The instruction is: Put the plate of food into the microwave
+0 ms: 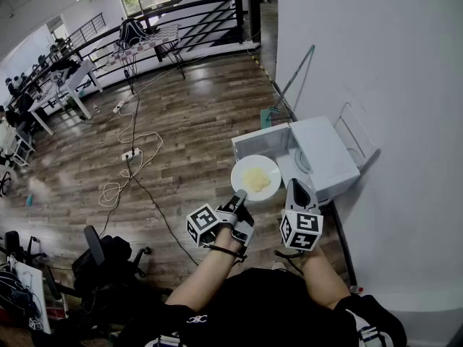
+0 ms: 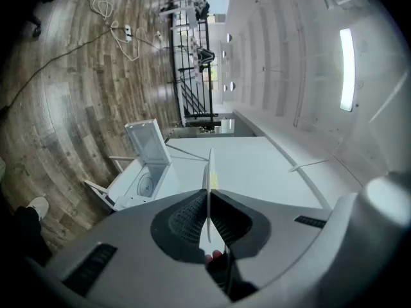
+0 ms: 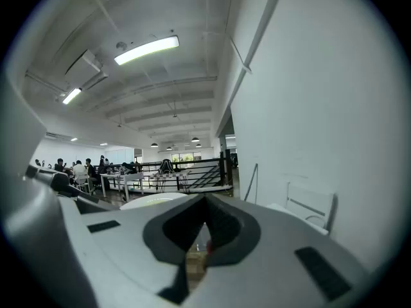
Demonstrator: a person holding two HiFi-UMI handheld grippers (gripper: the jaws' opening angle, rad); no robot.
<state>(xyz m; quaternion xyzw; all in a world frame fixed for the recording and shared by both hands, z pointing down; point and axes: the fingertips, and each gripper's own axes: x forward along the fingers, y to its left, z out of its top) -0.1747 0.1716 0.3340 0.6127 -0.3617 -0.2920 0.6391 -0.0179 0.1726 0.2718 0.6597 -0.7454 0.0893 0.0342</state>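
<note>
The left gripper (image 1: pixel 241 195) has its jaws pinched on the rim of the plate of food (image 1: pixel 239 172), held just outside the open microwave (image 1: pixel 327 147) and not yet inside, while the right gripper (image 1: pixel 295 187) has its jaws together, empty.

wood plank floor (image 1: pixel 188 132), white wall (image 1: pixel 391 63), black railing (image 1: pixel 189 7), loose cables (image 1: pixel 137 139).

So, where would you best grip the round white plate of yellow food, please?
Grip the round white plate by its thin near rim, coming from the person's side, as the left gripper does: it lies level and the yellow food sits mid-plate.
</note>
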